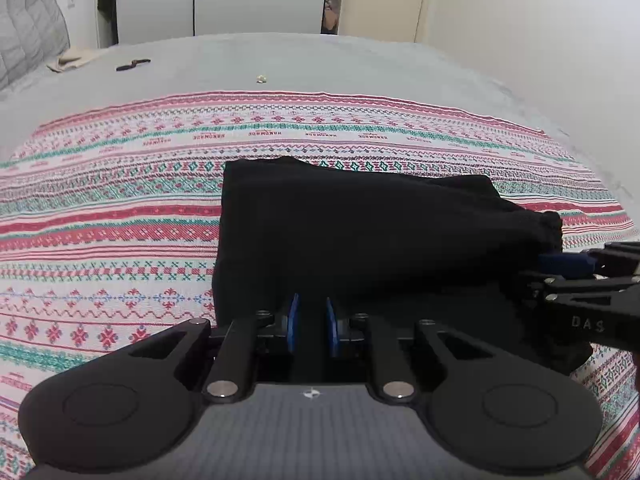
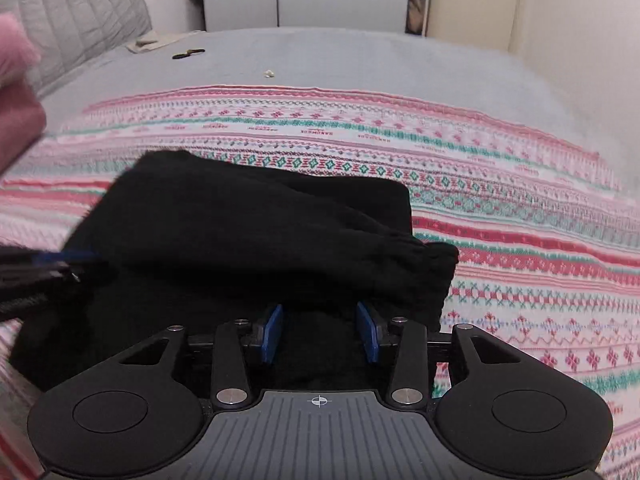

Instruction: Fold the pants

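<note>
Black pants (image 1: 352,236) lie folded in a thick bundle on a striped patterned cloth (image 1: 112,216) spread over the bed. Their gathered waistband end (image 2: 436,276) points right. My left gripper (image 1: 312,322) sits at the near left edge of the bundle, its blue pads (image 1: 293,322) close together with black fabric pinched between them. My right gripper (image 2: 321,332) is at the near right part of the pants (image 2: 248,224), its blue pads (image 2: 273,332) wide apart over dark cloth. Each gripper shows at the edge of the other's view: right gripper (image 1: 564,265), left gripper (image 2: 64,262).
Grey bedspread (image 1: 320,64) stretches beyond the patterned cloth. On it lie a small dark object (image 1: 133,65), a tiny pale bit (image 1: 262,78) and a beige cloth (image 1: 68,62). A grey quilted pillow (image 1: 28,36) is far left. A pink sleeve (image 2: 16,92) fills the left edge.
</note>
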Demonstrator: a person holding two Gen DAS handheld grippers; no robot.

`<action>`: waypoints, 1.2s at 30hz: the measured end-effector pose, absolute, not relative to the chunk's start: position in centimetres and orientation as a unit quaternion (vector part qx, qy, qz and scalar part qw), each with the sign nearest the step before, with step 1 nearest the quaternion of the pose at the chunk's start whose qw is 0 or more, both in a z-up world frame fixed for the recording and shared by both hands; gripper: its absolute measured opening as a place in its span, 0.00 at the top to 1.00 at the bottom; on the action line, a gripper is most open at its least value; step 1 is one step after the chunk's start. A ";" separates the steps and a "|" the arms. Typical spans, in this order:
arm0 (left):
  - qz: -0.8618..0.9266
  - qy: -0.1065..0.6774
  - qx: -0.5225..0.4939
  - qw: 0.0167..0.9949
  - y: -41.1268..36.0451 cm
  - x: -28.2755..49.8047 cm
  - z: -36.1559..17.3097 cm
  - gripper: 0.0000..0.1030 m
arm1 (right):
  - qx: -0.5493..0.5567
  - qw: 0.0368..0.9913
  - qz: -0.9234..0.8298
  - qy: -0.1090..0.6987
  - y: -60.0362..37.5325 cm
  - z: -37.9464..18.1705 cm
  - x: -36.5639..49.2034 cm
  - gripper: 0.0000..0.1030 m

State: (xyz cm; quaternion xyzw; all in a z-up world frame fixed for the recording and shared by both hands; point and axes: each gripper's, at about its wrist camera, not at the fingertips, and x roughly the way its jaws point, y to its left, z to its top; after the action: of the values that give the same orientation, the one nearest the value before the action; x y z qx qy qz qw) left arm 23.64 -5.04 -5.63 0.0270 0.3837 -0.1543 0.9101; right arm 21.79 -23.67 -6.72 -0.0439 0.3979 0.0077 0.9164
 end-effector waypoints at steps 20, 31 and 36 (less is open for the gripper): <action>-0.071 0.362 0.029 0.929 -3.6 16.0 -2.9 0.26 | 0.055 0.925 0.008 0.377 -22.9 -1.4 15.1 0.45; -0.042 0.307 0.025 0.951 -1.3 5.0 0.0 0.00 | 0.088 0.940 0.025 0.328 -20.6 1.3 6.8 0.35; -0.029 0.323 0.009 0.946 0.1 3.1 -1.3 0.00 | 0.097 0.949 0.006 0.299 -20.8 0.8 1.1 0.18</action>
State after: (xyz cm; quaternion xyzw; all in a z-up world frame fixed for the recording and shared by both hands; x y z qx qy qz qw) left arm 3.07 0.05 -1.33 0.0085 0.3233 -0.0292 0.9458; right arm 1.07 -20.76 0.76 0.0972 0.2990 0.0060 0.9493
